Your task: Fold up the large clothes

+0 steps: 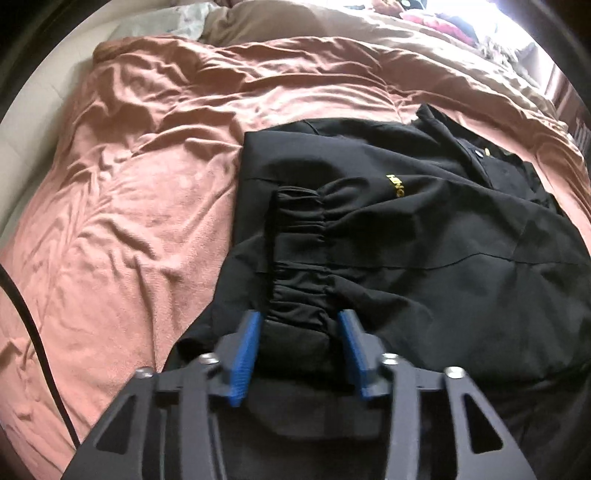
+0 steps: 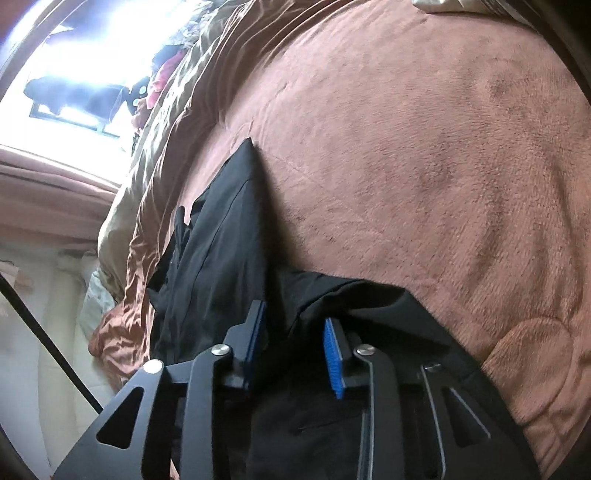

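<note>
A black jacket [image 1: 424, 229] with a small yellow logo [image 1: 397, 184] lies spread on a pink-brown blanket [image 1: 129, 206]. Its elastic cuffed sleeve end [image 1: 299, 236] lies folded over the body. My left gripper [image 1: 301, 321] is open, its blue pads [image 1: 247, 354] on either side of the gathered cuff fabric, not pinching it. In the right wrist view the same jacket [image 2: 221, 251] lies along the blanket [image 2: 424, 166]. My right gripper [image 2: 295, 325] is open over black fabric, its pads [image 2: 332, 354] apart.
Beige bedding [image 1: 295, 26] and a pile of clothes [image 1: 443, 22] lie at the far side by a bright window [image 2: 81, 48]. A black cable [image 1: 33, 325] runs along the left. The bed's pale edge [image 2: 55, 332] drops off at left.
</note>
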Available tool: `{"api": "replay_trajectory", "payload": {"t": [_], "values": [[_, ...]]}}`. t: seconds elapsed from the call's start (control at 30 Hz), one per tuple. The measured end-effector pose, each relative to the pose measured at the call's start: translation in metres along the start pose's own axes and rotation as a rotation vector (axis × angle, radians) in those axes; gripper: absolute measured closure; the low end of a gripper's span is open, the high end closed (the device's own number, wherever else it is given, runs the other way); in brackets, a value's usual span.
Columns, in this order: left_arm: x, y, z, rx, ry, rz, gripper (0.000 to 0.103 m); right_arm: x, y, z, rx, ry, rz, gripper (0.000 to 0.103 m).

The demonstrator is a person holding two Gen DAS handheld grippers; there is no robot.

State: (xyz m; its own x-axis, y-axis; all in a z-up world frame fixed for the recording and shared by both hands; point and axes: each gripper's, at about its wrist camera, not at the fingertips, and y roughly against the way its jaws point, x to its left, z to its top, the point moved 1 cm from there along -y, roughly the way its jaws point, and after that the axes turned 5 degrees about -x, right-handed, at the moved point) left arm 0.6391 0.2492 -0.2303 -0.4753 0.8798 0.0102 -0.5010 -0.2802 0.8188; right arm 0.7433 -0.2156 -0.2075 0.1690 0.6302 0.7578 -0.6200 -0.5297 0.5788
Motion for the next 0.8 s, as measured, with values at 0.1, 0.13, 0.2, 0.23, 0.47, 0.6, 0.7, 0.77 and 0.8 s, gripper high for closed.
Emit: {"api": "replay_trajectory", "payload": {"t": [0.1,0.13,0.2,0.23,0.47,0.6,0.7,0.77,0.8], "values": [[0.005,0.011,0.000,-0.018,0.013,-0.006,0.091,-0.005,0.001,0.003,0.001,-0.013,0.009,0.077],[0.007,0.015,-0.001,-0.020,0.013,-0.016,0.091,-0.005,0.001,0.004,0.000,-0.011,0.010,0.077],[0.007,0.023,-0.004,-0.026,-0.005,-0.022,0.092,-0.004,0.003,0.004,-0.003,-0.006,0.006,0.077],[0.007,0.027,-0.007,-0.026,-0.011,-0.026,0.093,-0.003,0.004,0.004,-0.006,-0.002,0.003,0.077],[0.020,0.024,-0.014,0.021,0.005,-0.031,0.089,0.002,0.014,0.002,-0.011,-0.008,-0.026,0.077],[0.030,0.046,-0.014,0.000,0.027,-0.043,0.084,0.004,0.030,0.001,-0.027,-0.015,-0.024,0.065],[0.037,0.072,-0.019,-0.037,0.010,-0.049,0.050,0.011,0.051,0.002,-0.069,0.021,0.001,0.040],[0.044,0.090,-0.026,-0.063,0.010,-0.055,0.045,0.013,0.065,-0.001,-0.097,0.050,0.007,0.040],[0.047,0.097,-0.029,-0.065,0.014,-0.059,0.045,0.014,0.073,-0.005,-0.108,0.065,0.011,0.040]]}}
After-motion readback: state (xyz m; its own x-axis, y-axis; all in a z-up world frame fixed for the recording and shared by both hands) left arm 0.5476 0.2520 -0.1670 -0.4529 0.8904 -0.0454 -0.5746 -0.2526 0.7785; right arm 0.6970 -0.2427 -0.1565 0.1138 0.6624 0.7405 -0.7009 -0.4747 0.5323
